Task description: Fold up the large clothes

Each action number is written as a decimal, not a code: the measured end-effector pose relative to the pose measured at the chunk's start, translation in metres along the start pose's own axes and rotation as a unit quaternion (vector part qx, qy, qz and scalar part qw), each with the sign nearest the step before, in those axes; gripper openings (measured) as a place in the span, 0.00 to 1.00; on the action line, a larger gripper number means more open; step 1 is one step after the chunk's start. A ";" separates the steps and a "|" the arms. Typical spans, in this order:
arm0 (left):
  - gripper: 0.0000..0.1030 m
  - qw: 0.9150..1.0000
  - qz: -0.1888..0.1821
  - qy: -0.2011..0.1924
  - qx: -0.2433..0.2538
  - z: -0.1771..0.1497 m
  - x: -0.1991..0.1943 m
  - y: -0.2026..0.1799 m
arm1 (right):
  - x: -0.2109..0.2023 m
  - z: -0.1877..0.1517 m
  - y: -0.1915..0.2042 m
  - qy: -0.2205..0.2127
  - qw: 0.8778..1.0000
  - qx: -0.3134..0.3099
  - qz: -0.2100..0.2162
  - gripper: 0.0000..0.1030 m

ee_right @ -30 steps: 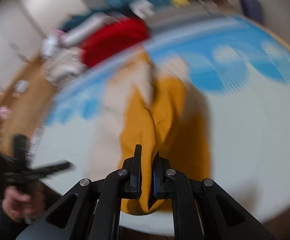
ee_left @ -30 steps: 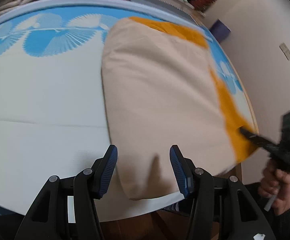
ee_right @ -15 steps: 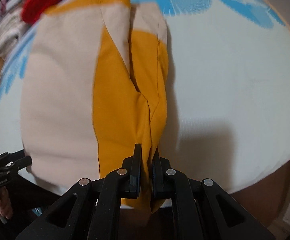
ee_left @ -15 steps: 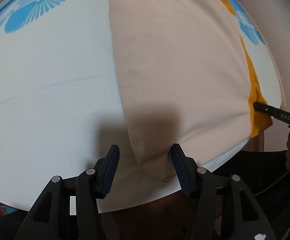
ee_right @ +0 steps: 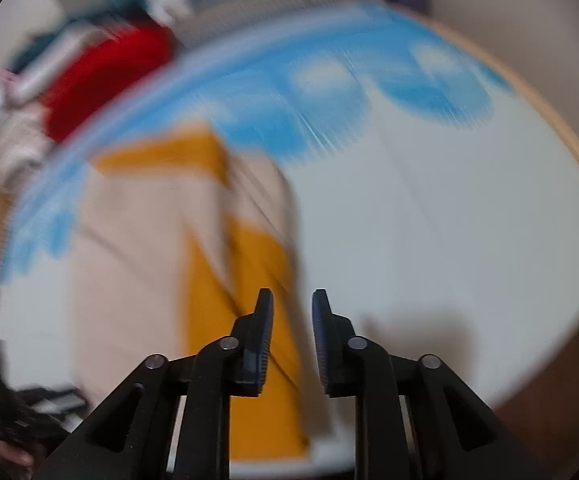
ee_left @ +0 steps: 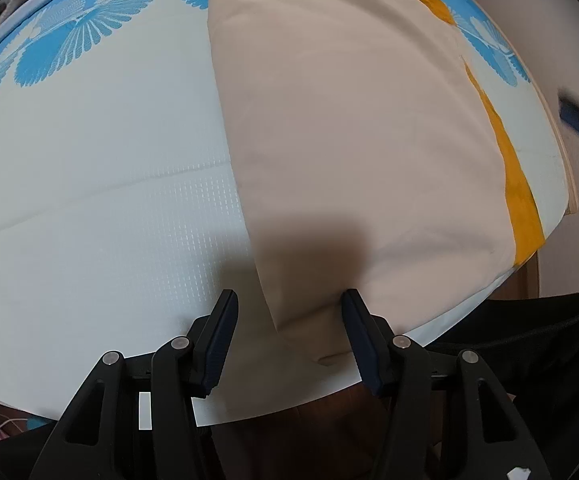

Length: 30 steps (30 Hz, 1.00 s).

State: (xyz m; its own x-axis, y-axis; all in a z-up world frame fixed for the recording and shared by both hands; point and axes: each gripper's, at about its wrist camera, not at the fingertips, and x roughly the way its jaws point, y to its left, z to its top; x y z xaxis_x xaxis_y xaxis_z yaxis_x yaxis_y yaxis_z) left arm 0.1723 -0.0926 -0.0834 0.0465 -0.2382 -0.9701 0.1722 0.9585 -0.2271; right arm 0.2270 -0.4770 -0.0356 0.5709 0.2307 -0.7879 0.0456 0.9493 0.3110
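right hand-held gripper (ee_right: 291, 300) opening, garment (ee_left: 349, 120) dropped | left hand-held gripper (ee_left: 289, 300) spread over hem corner

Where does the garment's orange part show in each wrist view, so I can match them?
Left wrist: the orange part is a thin strip down the right edge of the beige garment, ending near the table's front edge.
Right wrist: the orange part, blurred, runs down the centre-left beside beige cloth.
Shared landmark: the blue fan-patterned table cover.
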 end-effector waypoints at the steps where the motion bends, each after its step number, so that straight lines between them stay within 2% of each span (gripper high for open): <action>1: 0.48 1.000 0.001 -0.003 0.001 -0.001 -0.002 -0.001 | 0.005 0.008 0.005 0.000 1.000 -0.003 0.026 0.54; 2: 0.47 1.000 -0.001 -0.005 0.001 0.000 -0.003 -0.001 | 0.014 0.017 0.010 0.005 0.999 -0.001 0.054 0.62; 5: 0.47 1.000 0.005 -0.011 0.003 -0.001 -0.007 0.000 | 0.047 0.039 0.016 0.032 0.995 0.018 0.089 0.62; 11: 0.48 1.000 0.021 -0.015 0.008 0.001 -0.007 -0.008 | 0.124 0.082 0.015 0.056 0.996 0.042 0.063 0.62; 17: 0.48 1.000 0.022 -0.013 0.011 0.008 -0.005 -0.015 | 0.171 0.096 0.008 0.084 0.992 0.069 0.061 0.62; 18: 0.48 1.000 0.022 -0.012 0.012 0.009 -0.004 -0.016 | 0.175 0.097 0.009 0.087 0.991 0.073 0.069 0.57; 19: 0.49 1.000 0.021 -0.010 0.013 0.009 -0.003 -0.016 | 0.178 0.099 0.011 0.088 0.990 0.076 0.084 0.48; 20: 0.49 1.000 0.020 -0.010 0.013 0.009 -0.003 -0.015 | 0.181 0.101 0.014 0.090 0.988 0.076 0.098 0.09; 21: 0.50 1.000 0.017 -0.010 0.013 0.011 -0.003 -0.014 | 0.181 0.104 0.015 0.082 0.988 0.079 0.109 0.02; 22: 0.50 1.000 0.013 -0.011 0.012 0.011 -0.004 -0.012 | 0.178 0.106 0.012 0.068 0.988 0.090 0.108 0.02; 24: 0.51 1.000 -0.007 -0.011 0.010 0.012 -0.005 -0.012 | 0.178 0.106 -0.004 0.058 0.985 0.133 0.087 0.02; 25: 0.52 1.000 -0.015 -0.012 0.011 0.011 -0.005 -0.013 | 0.183 0.103 -0.012 0.067 0.985 0.149 0.052 0.02; 27: 0.52 1.000 -0.007 -0.008 0.018 0.008 -0.003 -0.014 | 0.193 0.096 -0.018 0.090 0.985 0.147 0.000 0.03; 28: 0.52 1.000 -0.002 -0.005 0.020 0.007 -0.001 -0.014 | 0.196 0.093 -0.018 0.099 0.985 0.143 -0.010 0.04; 29: 0.52 1.000 -0.002 -0.001 0.018 0.006 0.000 -0.012 | 0.196 0.092 -0.016 0.102 0.985 0.135 -0.017 0.10; 30: 0.50 1.000 -0.005 -0.001 0.014 0.006 0.000 -0.012 | 0.191 0.093 -0.013 0.100 0.987 0.121 -0.032 0.20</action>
State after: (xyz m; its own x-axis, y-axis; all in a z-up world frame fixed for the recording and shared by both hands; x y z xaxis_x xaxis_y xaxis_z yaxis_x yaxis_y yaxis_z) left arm 0.1761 -0.1049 -0.0804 0.0460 -0.2477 -0.9678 0.2004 0.9514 -0.2339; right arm 0.4123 -0.4655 -0.1410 0.3890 0.2321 -0.8915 0.2846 0.8902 0.3559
